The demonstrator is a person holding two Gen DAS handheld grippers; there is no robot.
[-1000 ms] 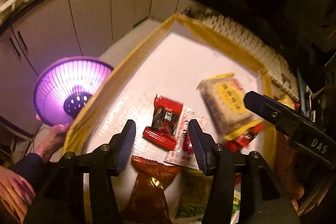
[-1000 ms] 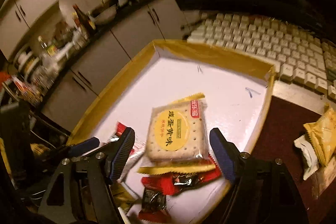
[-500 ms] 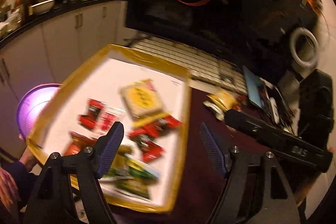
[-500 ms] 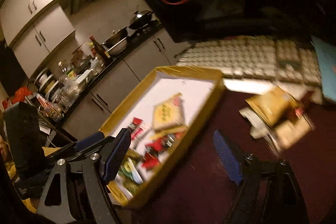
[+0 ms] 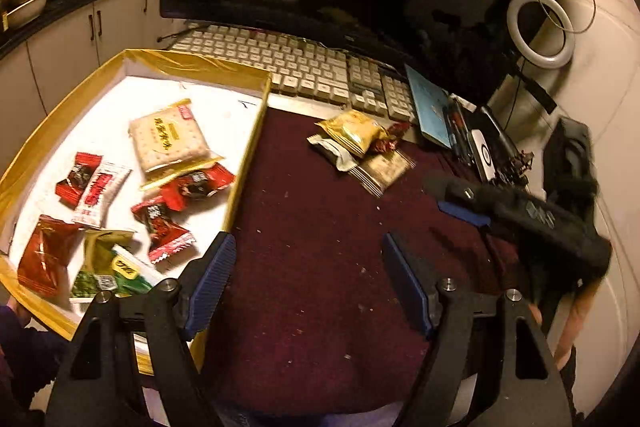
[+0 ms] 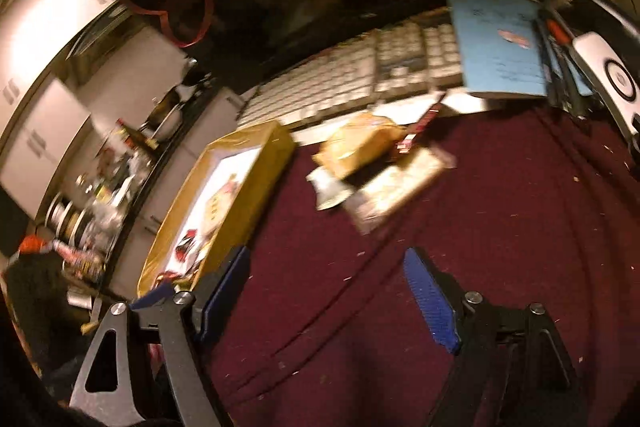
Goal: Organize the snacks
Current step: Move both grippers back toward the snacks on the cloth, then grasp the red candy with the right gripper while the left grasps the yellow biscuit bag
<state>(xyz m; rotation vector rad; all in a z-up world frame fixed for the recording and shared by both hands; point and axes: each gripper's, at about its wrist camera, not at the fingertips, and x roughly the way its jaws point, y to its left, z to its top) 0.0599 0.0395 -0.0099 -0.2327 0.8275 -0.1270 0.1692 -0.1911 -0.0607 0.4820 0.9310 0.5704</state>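
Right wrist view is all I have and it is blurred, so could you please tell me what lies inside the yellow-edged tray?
Observer: A cracker pack lies toward the far side of the tray, its near edge overlapping a red wrapper.
Operator: Thank you. Is there anything green in there?
Observer: Yes, a green packet lies at the near edge, beside a dark red pouch.
Operator: And is the left hand-held gripper carrying anything?
Observer: No. The left hand-held gripper is above the maroon cloth; its jaws have just been opening, with nothing between them.
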